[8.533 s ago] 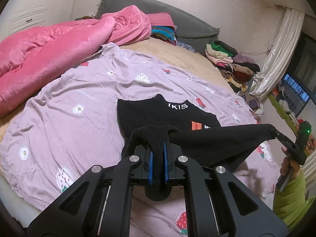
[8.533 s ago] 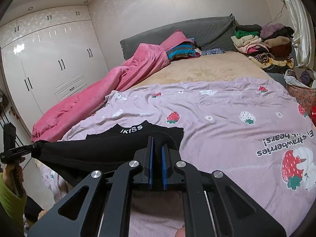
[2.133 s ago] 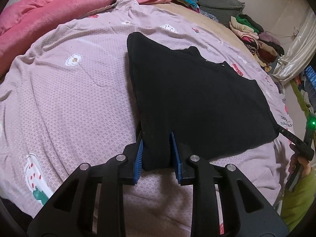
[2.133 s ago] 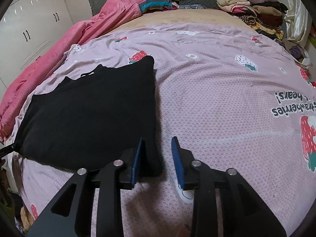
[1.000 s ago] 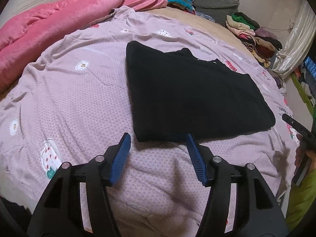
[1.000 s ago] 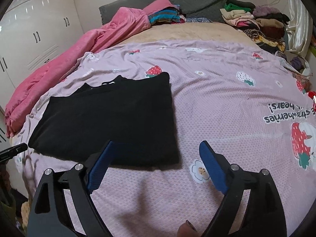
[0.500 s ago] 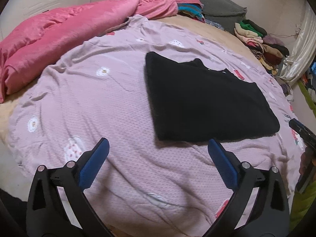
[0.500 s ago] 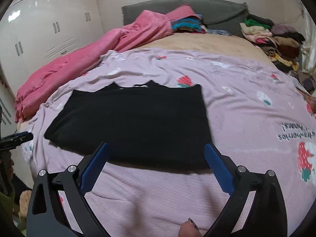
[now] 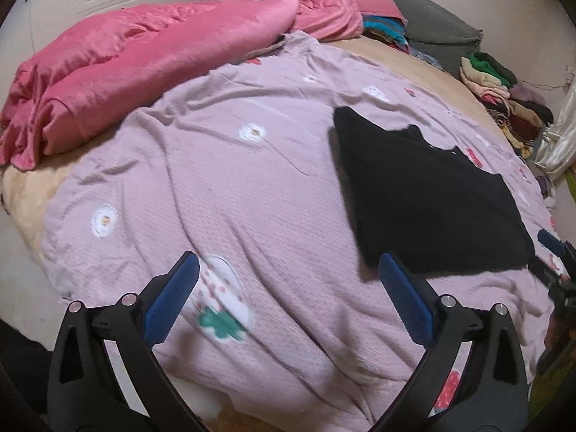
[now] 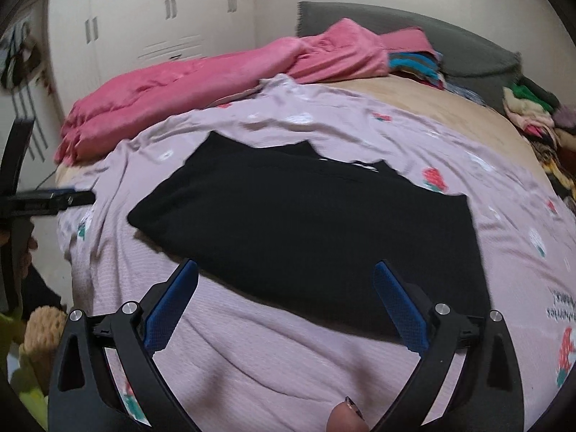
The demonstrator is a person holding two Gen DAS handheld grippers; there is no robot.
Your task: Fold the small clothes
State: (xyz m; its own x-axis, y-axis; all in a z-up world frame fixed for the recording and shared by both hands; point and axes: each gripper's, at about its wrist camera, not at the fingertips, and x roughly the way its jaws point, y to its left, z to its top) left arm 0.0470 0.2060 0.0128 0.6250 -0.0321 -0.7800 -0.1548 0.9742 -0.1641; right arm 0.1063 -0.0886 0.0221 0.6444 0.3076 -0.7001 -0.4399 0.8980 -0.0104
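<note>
While both grippers hover spread, empty: left gripper (image 9: 288, 288), right gripper (image 10: 286, 288). Black top (image 10: 306, 223) folded on sheet (image 9: 252, 187); one-layer pinch risks unfolding.

Each camera sits just behind its own tool and looks forward over the bed toward the headboard. The left tool (image 9: 288, 270) view looks from the bed's near edge, with the black garment (image 9: 428, 194) off to its right. The right tool (image 10: 284, 273) view faces that garment (image 10: 306, 223) squarely. Both views share the garment, the pink blanket (image 9: 144, 54) and the clothes pile (image 10: 532, 115).
</note>
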